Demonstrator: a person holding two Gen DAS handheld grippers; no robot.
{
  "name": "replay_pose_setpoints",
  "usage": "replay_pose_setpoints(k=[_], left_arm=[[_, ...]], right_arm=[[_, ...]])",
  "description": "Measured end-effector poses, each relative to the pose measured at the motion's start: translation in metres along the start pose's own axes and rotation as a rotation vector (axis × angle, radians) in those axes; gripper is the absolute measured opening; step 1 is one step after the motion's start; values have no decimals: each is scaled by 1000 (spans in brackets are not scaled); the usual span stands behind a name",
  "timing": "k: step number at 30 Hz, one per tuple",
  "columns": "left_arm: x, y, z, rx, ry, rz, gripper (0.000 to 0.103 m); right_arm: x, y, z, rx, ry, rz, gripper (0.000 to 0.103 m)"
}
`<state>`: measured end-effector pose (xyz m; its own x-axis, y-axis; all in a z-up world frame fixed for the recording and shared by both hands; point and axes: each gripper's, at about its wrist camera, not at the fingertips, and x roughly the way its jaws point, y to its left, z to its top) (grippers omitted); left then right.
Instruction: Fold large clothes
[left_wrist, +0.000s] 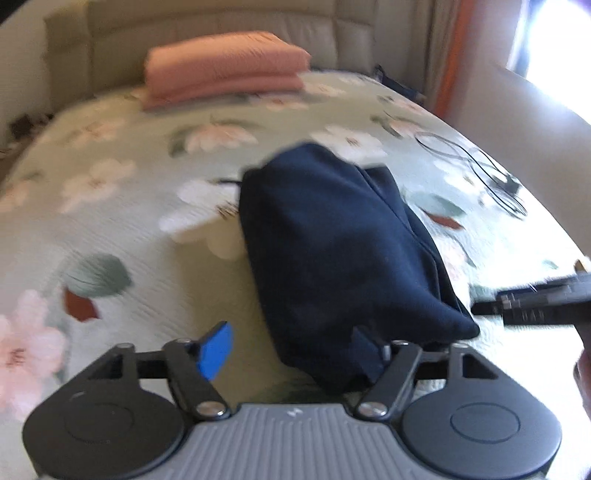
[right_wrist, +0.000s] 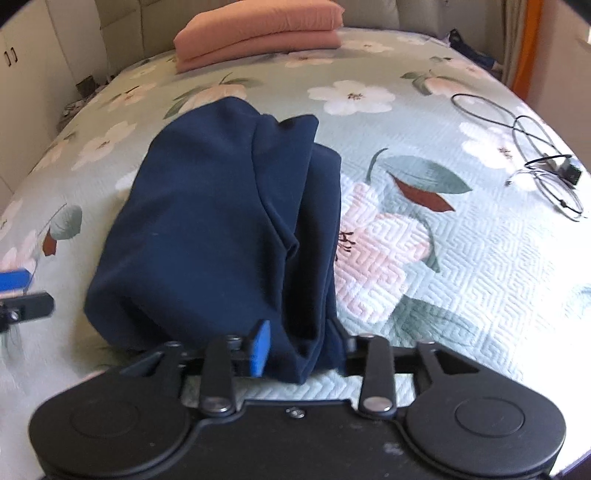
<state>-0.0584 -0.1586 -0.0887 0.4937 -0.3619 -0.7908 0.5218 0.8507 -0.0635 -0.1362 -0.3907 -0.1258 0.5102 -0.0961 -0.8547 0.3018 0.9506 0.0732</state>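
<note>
Both cams ride on the grippers, angled steeply down along the jaws and sitting close over the pale green floral quilted bed (left_wrist: 122, 206). Left wrist view is off to the left (pretty blurry), right wrist view to the right. Both catch the folded dark navy garment (left_wrist: 332, 240) and the far stack of salmon-pink cloth (right_wrist: 258, 33).

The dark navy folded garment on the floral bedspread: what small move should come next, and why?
Probably draw both grippers back. The dark navy folded garment lies bundled on the floral bedspread; the left gripper and right gripper stand open around its near edge, so the fold looks released.
</note>
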Motion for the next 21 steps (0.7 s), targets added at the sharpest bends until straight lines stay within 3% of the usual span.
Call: replay_pose_setpoints(k=[2, 7, 11, 18, 21], left_arm=[[-12, -1, 7, -9, 14, 30, 80], [-38, -4, 25, -7, 37, 83, 80], [-60, -12, 39, 42, 31, 184, 80], [-87, -10, 61, 9, -3, 249, 80], [-92, -12, 66, 13, -37, 332, 80]], right_arm=[[-15, 12, 1, -7, -10, -20, 68], [-50, 40, 13, 9, -38, -37, 71], [-71, 55, 29, 60, -22, -65, 81], [-101, 71, 54, 58, -40, -117, 82], [-103, 72, 59, 65, -31, -120, 82]])
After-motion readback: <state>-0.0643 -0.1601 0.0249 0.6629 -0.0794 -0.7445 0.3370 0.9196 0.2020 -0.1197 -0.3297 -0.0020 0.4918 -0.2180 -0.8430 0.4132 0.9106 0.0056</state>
